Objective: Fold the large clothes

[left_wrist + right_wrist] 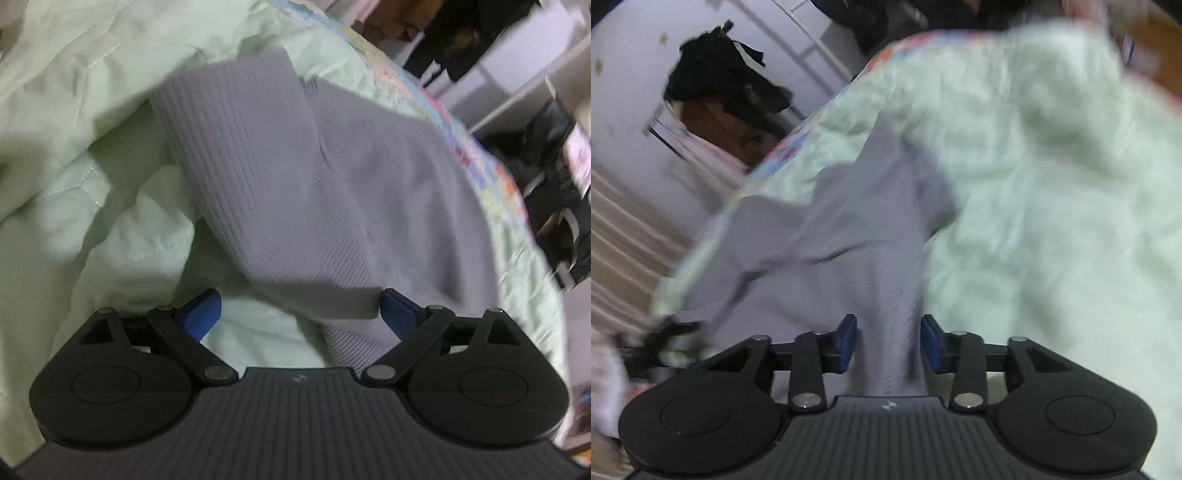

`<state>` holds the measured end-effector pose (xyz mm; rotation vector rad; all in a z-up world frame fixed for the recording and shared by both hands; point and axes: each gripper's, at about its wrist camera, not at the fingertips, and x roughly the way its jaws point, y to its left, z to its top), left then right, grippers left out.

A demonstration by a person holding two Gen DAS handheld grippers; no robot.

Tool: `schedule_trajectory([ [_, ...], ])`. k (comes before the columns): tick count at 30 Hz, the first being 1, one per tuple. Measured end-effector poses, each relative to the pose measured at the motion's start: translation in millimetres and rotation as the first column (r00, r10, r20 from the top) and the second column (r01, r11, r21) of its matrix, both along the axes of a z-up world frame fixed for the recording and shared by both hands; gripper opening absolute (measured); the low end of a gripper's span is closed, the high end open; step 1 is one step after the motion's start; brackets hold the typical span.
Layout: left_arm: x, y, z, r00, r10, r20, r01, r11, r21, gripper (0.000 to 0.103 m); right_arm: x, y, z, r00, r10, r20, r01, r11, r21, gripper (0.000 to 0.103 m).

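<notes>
A grey ribbed knit garment (306,192) lies crumpled on a pale green quilt (74,110). My left gripper (299,314) is wide open; a hanging fold of the garment drapes between its blue pads (201,314), near the right one. In the right wrist view the same grey garment (849,236) runs from the quilt (1052,184) down between the blue pads (847,341). My right gripper (888,341) has its jaws partly closed around a bunched strip of the cloth, with small gaps beside it. The view is blurred by motion.
The quilt has a colourful patterned border (476,162) at the bed's edge. Beyond it stand white shelves (517,99) with dark bags. The right wrist view shows dark clothes (727,74) hanging by a white wall and the left gripper (657,343) low at the left.
</notes>
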<state>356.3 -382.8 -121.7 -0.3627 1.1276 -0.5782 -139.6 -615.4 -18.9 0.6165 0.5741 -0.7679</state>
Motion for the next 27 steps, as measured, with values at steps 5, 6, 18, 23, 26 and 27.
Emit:
schedule_trajectory([
  [5, -6, -27, 20, 0.981, -0.082, 0.176, 0.065, 0.993, 0.102, 0.103, 48, 44, 43, 0.968, 0.211, -0.136, -0.238, 0.942, -0.236, 0.055],
  [6, -6, -29, 16, 0.981, -0.090, 0.174, 0.072, 0.992, 0.107, 0.103, 78, 54, 42, 0.921, 0.348, -0.174, -0.382, 0.896, -0.227, 0.055],
  [18, 6, 11, 5, 0.974, 0.033, 0.225, -0.020, 0.998, -0.061, 0.015, 343, 105, -35, 0.463, 0.717, -0.521, -0.883, 0.426, -0.199, 0.058],
  [23, -5, 8, 18, 0.926, 0.065, 0.372, -0.053, 0.998, -0.042, 0.013, 382, 126, -66, 0.331, 0.730, -0.597, -0.944, 0.256, -0.209, 0.058],
  [26, -7, -1, 22, 0.907, 0.055, 0.418, -0.040, 0.998, -0.045, 0.013, 402, 131, -73, 0.316, 0.749, -0.582, -0.948, 0.233, -0.216, 0.058],
  [27, -8, -2, 22, 0.905, 0.050, 0.422, -0.032, 0.998, -0.051, 0.013, 408, 130, -72, 0.310, 0.763, -0.567, -0.950, 0.233, -0.207, 0.058],
])
